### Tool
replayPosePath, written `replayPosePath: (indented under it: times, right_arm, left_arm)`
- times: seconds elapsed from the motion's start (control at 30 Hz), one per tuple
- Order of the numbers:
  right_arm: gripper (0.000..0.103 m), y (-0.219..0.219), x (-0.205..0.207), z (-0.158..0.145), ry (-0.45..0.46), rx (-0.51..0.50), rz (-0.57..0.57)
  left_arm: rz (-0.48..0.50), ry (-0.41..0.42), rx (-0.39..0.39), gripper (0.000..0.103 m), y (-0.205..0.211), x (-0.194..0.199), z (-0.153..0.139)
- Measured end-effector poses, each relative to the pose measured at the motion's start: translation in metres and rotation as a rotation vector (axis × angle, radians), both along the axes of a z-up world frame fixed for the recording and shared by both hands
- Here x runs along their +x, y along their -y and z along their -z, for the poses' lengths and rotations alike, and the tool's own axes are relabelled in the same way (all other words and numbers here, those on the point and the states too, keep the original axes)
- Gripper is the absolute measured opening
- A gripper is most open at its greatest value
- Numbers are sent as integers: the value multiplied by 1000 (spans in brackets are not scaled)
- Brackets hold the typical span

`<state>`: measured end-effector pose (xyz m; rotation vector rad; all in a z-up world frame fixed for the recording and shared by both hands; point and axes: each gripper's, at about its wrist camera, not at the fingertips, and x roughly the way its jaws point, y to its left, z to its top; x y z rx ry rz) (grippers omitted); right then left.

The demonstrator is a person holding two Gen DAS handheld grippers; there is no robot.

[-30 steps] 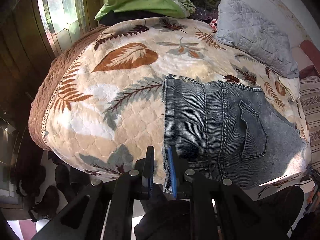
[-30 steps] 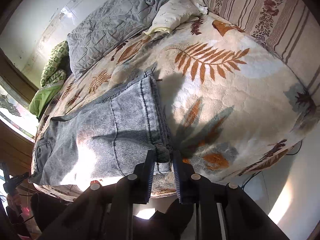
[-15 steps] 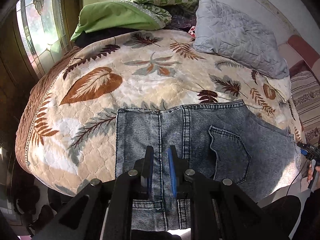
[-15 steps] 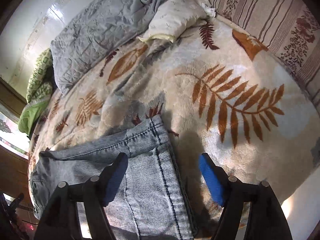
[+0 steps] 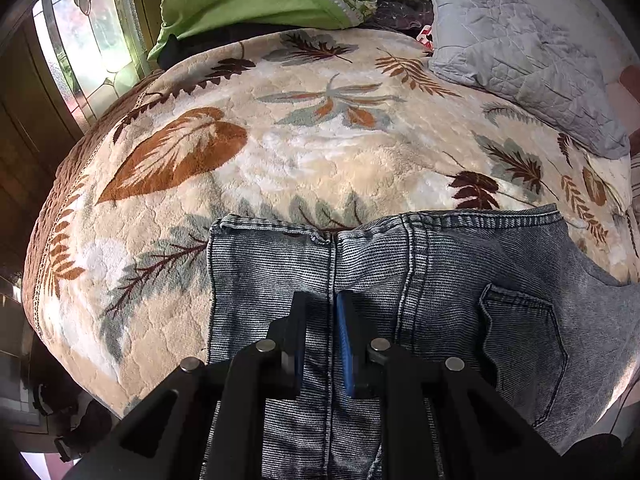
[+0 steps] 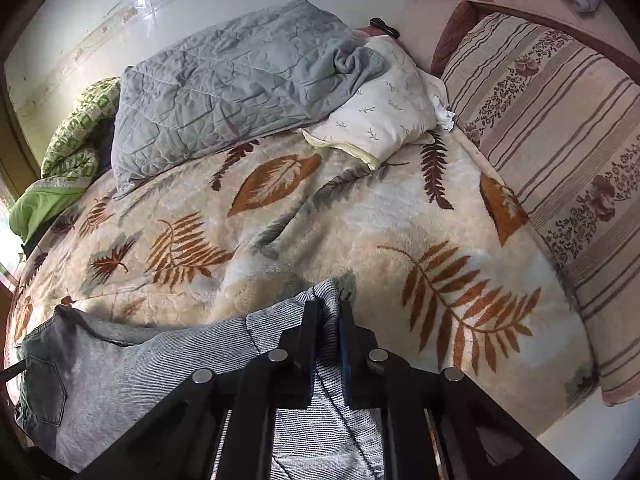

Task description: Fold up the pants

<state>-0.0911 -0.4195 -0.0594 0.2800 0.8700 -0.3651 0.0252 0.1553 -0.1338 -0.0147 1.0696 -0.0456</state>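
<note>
Pants point(image 5: 400, 280) pinched in both claws

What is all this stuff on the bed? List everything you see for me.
Grey-blue denim pants: one, near edge of the bed, partly folded, back pocket up.
Cream plush blanket with leaf print: one, covering the bed.
Grey quilted cover: one, far side by the wall.
White pillow with small sprigs: one, beside the grey quilt.
Green cloth bundle: one, far corner near the window.
Striped floral cushion: one, pink-beige, along the bed's right side in the right view.
Patterned glass window: one, left of the bed.
Left hand-held gripper: black, blue pad, shut, over the pants' seam.
Right hand-held gripper: black, blue pad, shut on a fold of the pants.
</note>
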Motion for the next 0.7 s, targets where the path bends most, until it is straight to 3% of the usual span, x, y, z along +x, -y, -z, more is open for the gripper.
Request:
replayPosePath:
  times: [0.07, 0.17, 0.23, 0.33, 0.43, 0.53, 0.7]
  right_arm:
    - [10, 6, 10, 24, -50, 9, 20]
    - [14, 30, 11, 69, -120, 155, 62]
    - [15, 38, 0, 67, -45, 211, 97]
    - [16, 44, -9, 45, 17, 181, 187]
    - [16, 39, -8, 19, 119, 204, 205]
    - [16, 0, 17, 3, 149, 231, 50]
    - [16, -125, 82, 20, 34, 323, -282]
  left_arm:
    - [2, 13, 7, 14, 1, 0, 1]
    - [11, 33, 28, 22, 0, -2, 1]
    - [5, 38, 32, 24, -1, -2, 4]
    - [-6, 46, 39, 25, 1, 0, 6]
    - [-4, 55, 58, 25, 5, 3, 8]
    - [1, 59, 71, 25, 8, 7, 10]
    - [19, 80, 89, 25, 12, 15, 11]
